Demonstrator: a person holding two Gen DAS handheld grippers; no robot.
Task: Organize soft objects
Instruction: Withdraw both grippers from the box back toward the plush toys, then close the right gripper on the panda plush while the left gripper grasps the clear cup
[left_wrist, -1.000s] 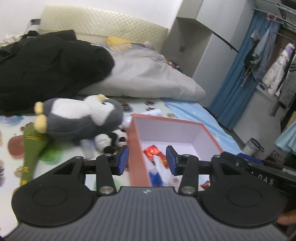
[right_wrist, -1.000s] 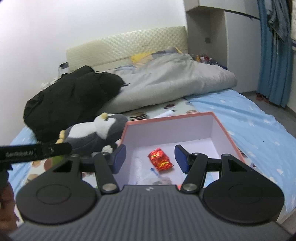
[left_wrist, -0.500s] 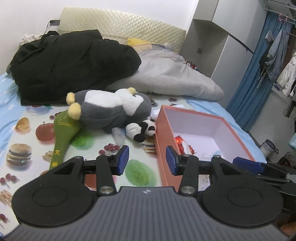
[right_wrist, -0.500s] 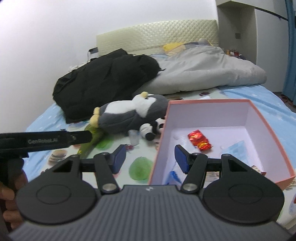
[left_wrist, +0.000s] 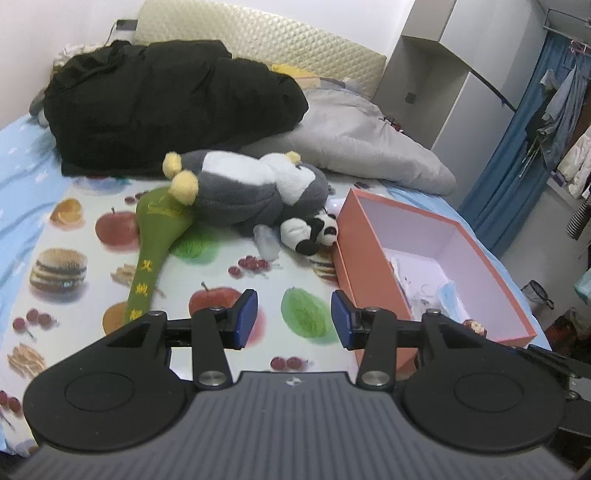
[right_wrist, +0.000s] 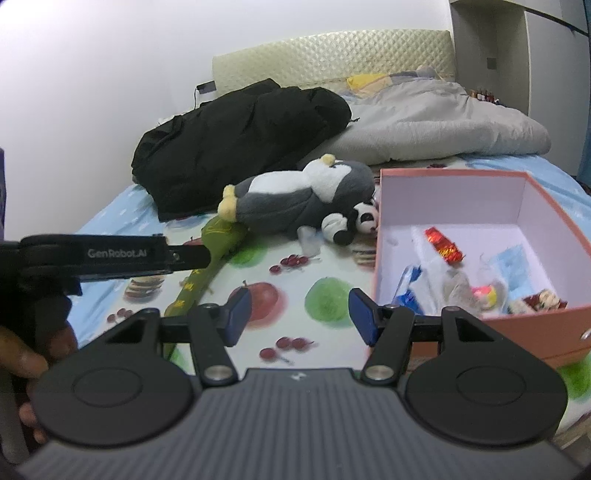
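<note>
- I see the bed (left_wrist: 26, 184) under a fruit-print sheet (left_wrist: 303, 314).
- On it: penguin plush (left_wrist: 251, 192), panda plush (left_wrist: 314, 234), green stick toy (left_wrist: 155, 236), open pink box (left_wrist: 364, 254), black coat (left_wrist: 166, 99), grey quilt (left_wrist: 362, 136).

I swung both grippers leftward off the pink box (left_wrist: 373, 258); the left gripper (left_wrist: 293, 319) and right gripper (right_wrist: 300, 315) ended over the fruit-print sheet (left_wrist: 221, 273), nearer the penguin plush (left_wrist: 243, 192).

Grey-white penguin (left_wrist: 251, 192) — salmon box (left_wrist: 365, 254)

both views low over bed (left_wrist: 44, 177), headboard-facing
</note>
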